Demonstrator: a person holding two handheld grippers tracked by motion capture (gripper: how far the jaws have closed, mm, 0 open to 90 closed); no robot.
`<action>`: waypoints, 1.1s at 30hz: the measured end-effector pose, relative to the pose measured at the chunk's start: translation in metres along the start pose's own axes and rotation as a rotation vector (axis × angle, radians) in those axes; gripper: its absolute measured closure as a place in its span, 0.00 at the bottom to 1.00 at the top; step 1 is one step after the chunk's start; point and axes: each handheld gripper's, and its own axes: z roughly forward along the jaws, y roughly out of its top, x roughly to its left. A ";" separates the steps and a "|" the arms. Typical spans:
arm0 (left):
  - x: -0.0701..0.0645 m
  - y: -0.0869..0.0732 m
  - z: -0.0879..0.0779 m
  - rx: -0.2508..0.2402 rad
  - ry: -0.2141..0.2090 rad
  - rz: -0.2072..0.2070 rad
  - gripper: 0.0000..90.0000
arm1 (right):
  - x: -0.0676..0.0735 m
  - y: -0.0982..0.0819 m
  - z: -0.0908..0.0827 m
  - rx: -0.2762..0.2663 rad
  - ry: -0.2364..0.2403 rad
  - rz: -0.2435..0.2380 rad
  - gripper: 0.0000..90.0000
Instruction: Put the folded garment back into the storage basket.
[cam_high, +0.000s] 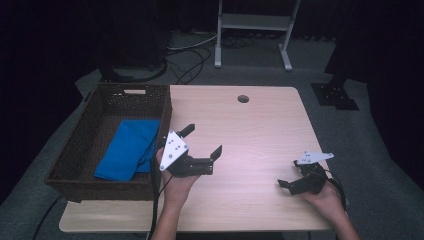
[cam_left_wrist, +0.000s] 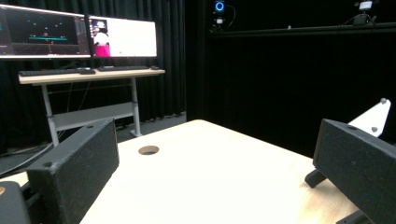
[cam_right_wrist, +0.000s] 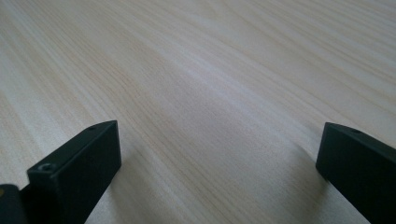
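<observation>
The pale wooden table (cam_high: 260, 130) with a round cable hole (cam_high: 243, 98) toward twelve o'clock is lying almost bare, and this bareness is suggesting that the work is at or close to its end. At the table's nine o'clock edge, the dark brown woven wicker basket (cam_high: 75, 150) is sitting, and the folded bright blue cloth (cam_high: 127, 149) is lying flat on its floor, toward the wall nearest the table's middle. Judging from this, the cloth is already resting where it belongs, and nothing else is waiting on the tabletop to be put away.

The left gripper (cam_high: 202, 146), black with a grey three-cornered plate on top, is hovering just beside the basket's three o'clock wall, apart from the cloth, with its jaws spread wide and pointing toward two o'clock; nothing is sitting between them. In the left gripper view the same spread jaws are framing bare wood, the cable hole and, farther off, a desk with lit monitors (cam_left_wrist: 79, 37).

The right gripper (cam_high: 292, 180), also black, is resting low near the table's five o'clock corner, well apart from the basket. In the right gripper view its jaws are standing wide apart over empty wood grain.

What is left, by this reading, is little more than drawing both hands back to rest.
</observation>
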 end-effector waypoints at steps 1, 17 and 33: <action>0.000 0.000 0.000 0.000 0.000 0.000 0.00 | 0.000 0.000 0.000 0.000 0.000 0.000 0.00; -0.021 -0.054 0.008 0.015 -0.013 -0.016 0.00 | 0.000 0.000 0.000 0.000 0.001 0.000 0.00; -0.031 -0.083 0.006 0.094 -0.014 -0.061 0.00 | 0.001 -0.001 -0.001 0.001 0.000 0.002 0.00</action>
